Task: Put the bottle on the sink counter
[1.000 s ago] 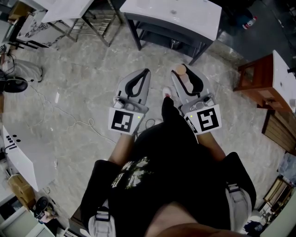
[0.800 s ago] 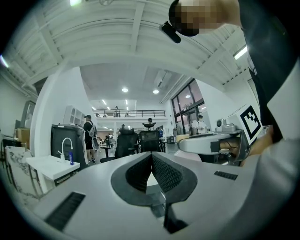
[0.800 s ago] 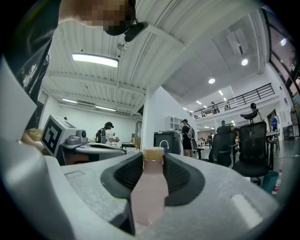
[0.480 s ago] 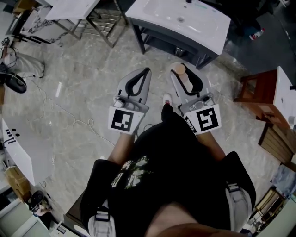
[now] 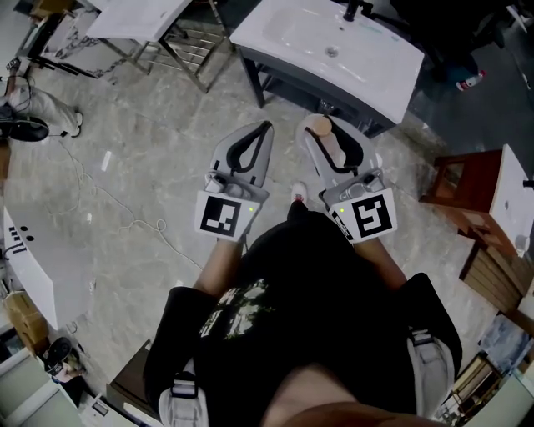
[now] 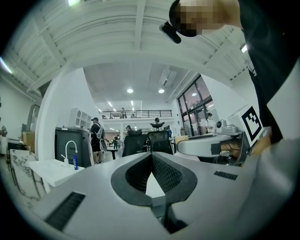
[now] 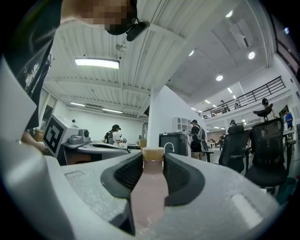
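A pale pink bottle [image 5: 331,143] with a tan cap lies lengthwise between the jaws of my right gripper [image 5: 322,128], which is shut on it. In the right gripper view the bottle [image 7: 150,190] stands up between the dark pads, cap at the tips of the right gripper [image 7: 152,157]. My left gripper [image 5: 265,128] is held beside it, shut and empty; in the left gripper view the tips of the left gripper [image 6: 151,154] meet. The white sink counter [image 5: 284,37] with its basin and a dark tap [image 5: 355,10] stands just ahead of both grippers, above the marble floor.
A brown wooden cabinet [image 5: 463,183] stands at the right. A white table on a metal frame [image 5: 179,37] is at the far left, a cable [image 5: 125,221] trails over the floor, and a white panel [image 5: 29,267] lies at the left edge.
The sink counter has come closer and shows more of its top and basin. Both grippers keep the same stance, the bottle still in the right one.
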